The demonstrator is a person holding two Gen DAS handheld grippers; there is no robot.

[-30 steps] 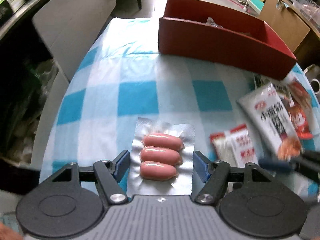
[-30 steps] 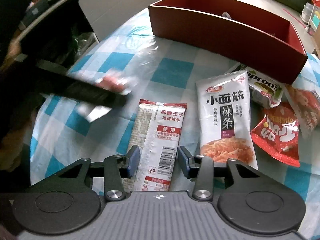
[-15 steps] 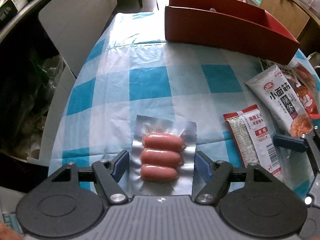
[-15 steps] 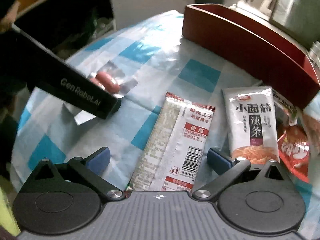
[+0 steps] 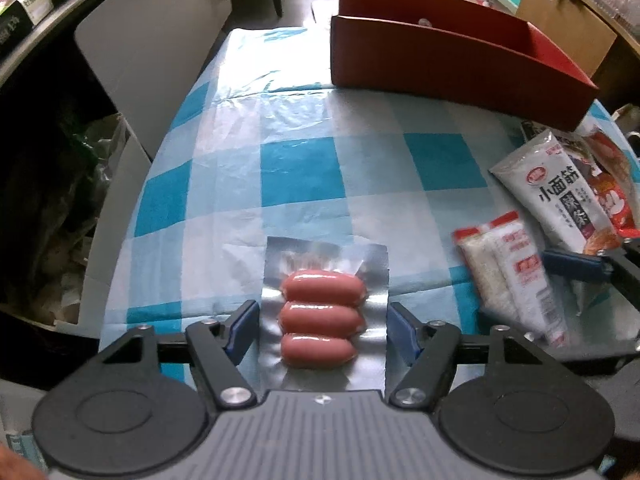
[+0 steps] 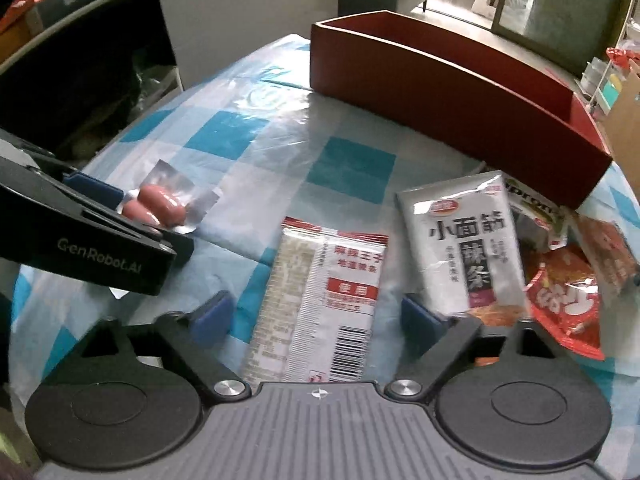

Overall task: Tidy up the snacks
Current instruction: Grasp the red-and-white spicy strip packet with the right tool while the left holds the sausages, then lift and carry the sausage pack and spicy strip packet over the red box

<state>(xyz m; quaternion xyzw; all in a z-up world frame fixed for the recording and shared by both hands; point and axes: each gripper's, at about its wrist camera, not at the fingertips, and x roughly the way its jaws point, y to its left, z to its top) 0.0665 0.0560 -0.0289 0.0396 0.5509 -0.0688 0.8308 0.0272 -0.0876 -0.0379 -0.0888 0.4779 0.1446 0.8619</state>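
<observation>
A clear pack of three pink sausages (image 5: 322,316) lies on the blue checked cloth between the fingers of my open left gripper (image 5: 320,328); it also shows in the right wrist view (image 6: 160,202). My open right gripper (image 6: 316,318) straddles a long white and red snack packet (image 6: 320,300), which also shows in the left wrist view (image 5: 516,276). A white packet with black characters (image 6: 468,240) lies to its right. A long red box (image 6: 452,80) stands at the back of the table and also shows in the left wrist view (image 5: 448,64).
Red snack bags (image 6: 568,300) lie at the right edge, one partly under the white packet. The left gripper body (image 6: 80,236) reaches in from the left. A white panel (image 5: 152,48) and dark clutter stand past the table's left edge.
The right gripper's fingers have opened wide around the long packet and the view has pulled back. The left gripper has stayed around the sausage pack, drawing slightly back.
</observation>
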